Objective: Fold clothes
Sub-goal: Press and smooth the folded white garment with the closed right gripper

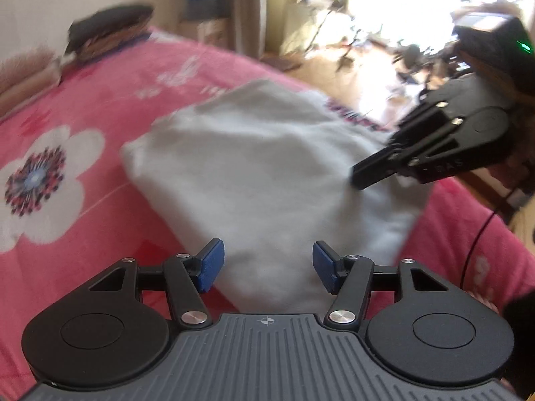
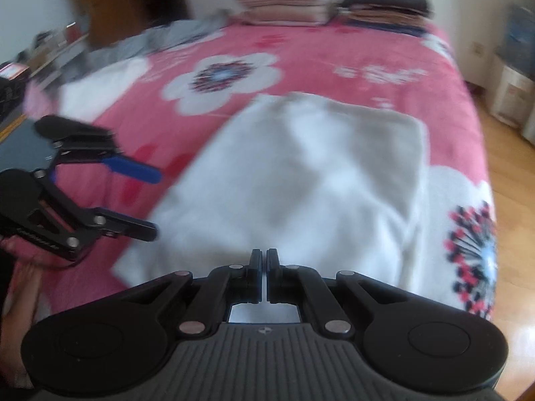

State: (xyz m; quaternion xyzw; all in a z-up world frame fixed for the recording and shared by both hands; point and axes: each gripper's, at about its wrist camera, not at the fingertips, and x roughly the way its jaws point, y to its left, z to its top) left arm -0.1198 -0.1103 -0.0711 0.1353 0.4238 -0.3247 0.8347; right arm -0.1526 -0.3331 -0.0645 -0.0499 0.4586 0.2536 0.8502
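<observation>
A white garment (image 1: 267, 167) lies folded over on a pink flowered bedspread (image 1: 83, 100). It also shows in the right wrist view (image 2: 301, 180), with an upper layer doubled back. My left gripper (image 1: 267, 264) is open, its blue-padded fingers (image 1: 210, 264) spread over the garment's near edge with nothing between them. It also shows at the left of the right wrist view (image 2: 153, 200). My right gripper (image 2: 266, 267) is shut at the garment's near edge; whether cloth is pinched is hidden. It also shows in the left wrist view (image 1: 361, 177), its tip on the garment's right side.
A stack of folded dark clothes (image 2: 384, 3) and a striped pillow (image 2: 284, 0) lie at the bed's head. Loose grey clothing (image 2: 150, 40) lies at the far left of the bed. Wood floor (image 2: 508, 167) runs along the bed's right edge.
</observation>
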